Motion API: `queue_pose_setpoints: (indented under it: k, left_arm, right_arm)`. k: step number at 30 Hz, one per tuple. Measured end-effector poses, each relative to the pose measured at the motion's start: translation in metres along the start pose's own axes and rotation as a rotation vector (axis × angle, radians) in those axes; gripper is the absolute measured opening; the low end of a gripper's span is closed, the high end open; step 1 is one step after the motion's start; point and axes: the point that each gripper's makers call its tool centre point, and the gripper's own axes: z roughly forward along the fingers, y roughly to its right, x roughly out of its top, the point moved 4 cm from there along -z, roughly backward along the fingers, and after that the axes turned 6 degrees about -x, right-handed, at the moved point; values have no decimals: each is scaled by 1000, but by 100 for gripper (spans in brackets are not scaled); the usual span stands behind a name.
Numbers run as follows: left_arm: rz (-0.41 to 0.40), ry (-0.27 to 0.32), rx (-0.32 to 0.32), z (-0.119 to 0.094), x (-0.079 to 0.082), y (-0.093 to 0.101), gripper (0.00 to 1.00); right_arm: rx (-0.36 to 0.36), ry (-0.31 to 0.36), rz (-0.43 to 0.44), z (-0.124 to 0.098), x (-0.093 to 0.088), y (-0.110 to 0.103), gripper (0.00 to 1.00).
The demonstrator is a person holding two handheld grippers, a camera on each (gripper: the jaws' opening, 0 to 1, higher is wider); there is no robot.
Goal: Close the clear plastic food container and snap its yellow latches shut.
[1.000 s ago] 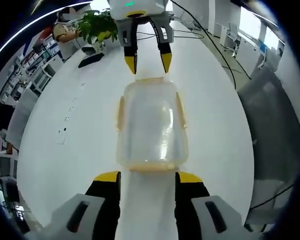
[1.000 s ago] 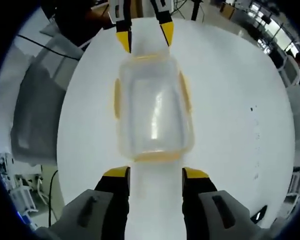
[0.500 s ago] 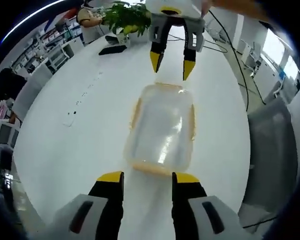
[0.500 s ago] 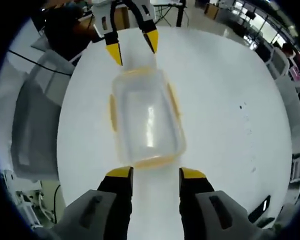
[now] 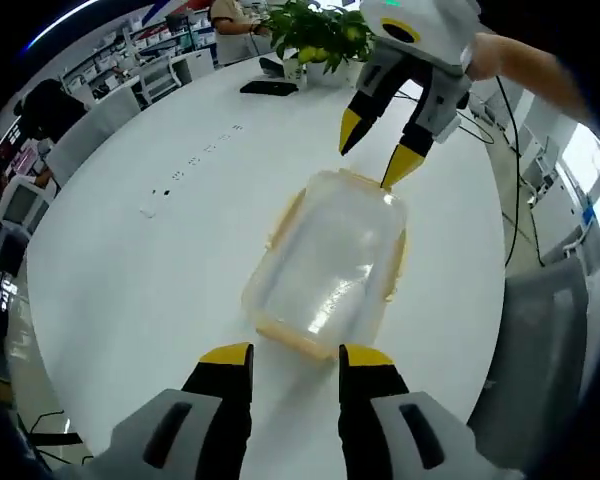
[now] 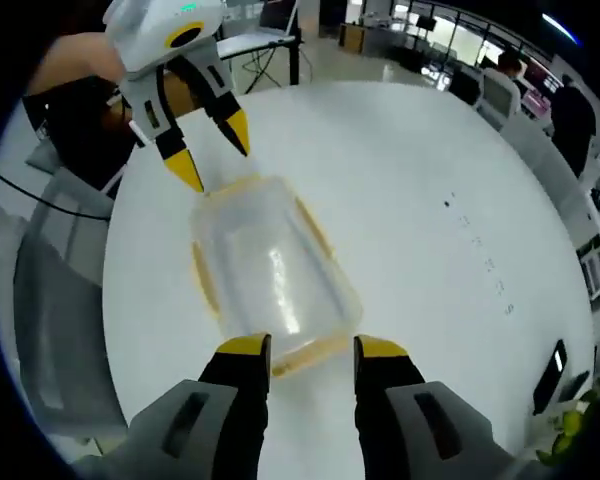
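No text, label, brand, number or sign could be read in either view. The small dark marks in a row on the round white worktop (image 5: 130,250) were too small and blurred to make out as letters, and the clear plastic food container with yellow latches (image 5: 330,265) carried no print that could be seen.

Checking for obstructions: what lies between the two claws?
Just the clear container on the white table, between left claw and right claw, in the left gripper view.
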Motion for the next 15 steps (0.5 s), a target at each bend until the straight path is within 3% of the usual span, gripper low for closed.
queue_pose_setpoints:
  k: [10,15]
  left_arm:
    - [-149,100,53,-2,5,1,25]
    - [-227,143,80,0,2,1,24]
  right_arm:
    - [2,73,206,1,-4,-7,26]
    - [-41,100,273,-1,-6,-4,26]
